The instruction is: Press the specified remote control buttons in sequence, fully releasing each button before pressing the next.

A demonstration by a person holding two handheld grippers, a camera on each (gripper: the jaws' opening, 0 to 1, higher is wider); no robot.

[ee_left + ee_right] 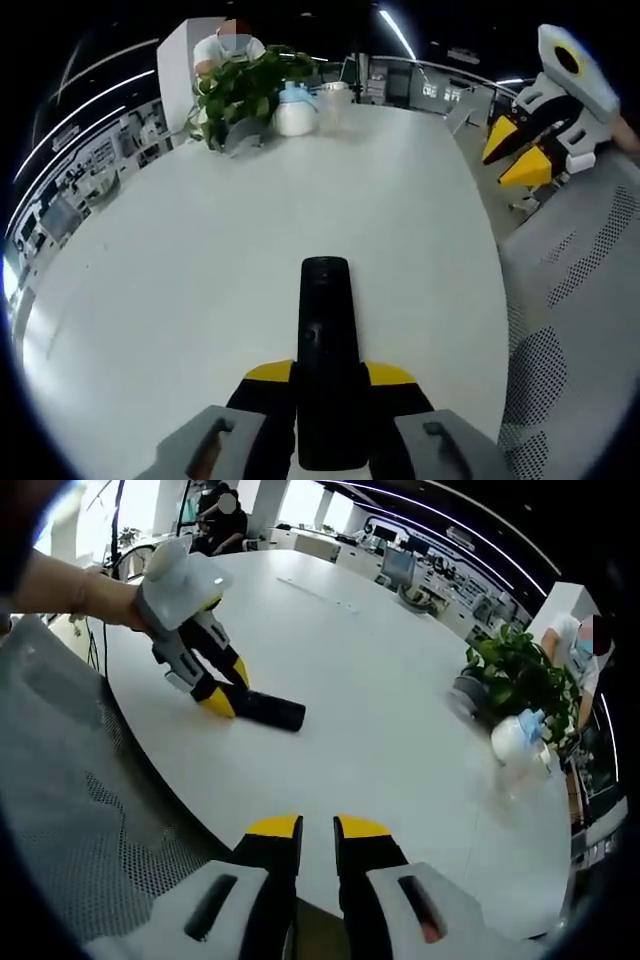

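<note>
Gripping the black remote (325, 360) flat on the white surface (200, 260), the left tongs (328, 385) are reaching forward; the right tongs (317, 832) are hovering nearly closed, empty.

Left claw (222, 702) clamped on black remote (268, 710), white table (400, 730) beneath.

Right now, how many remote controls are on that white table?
1. The black remote control lies near the table edge, clamped between the left gripper's fingers. Others may lie outside these views.
</note>
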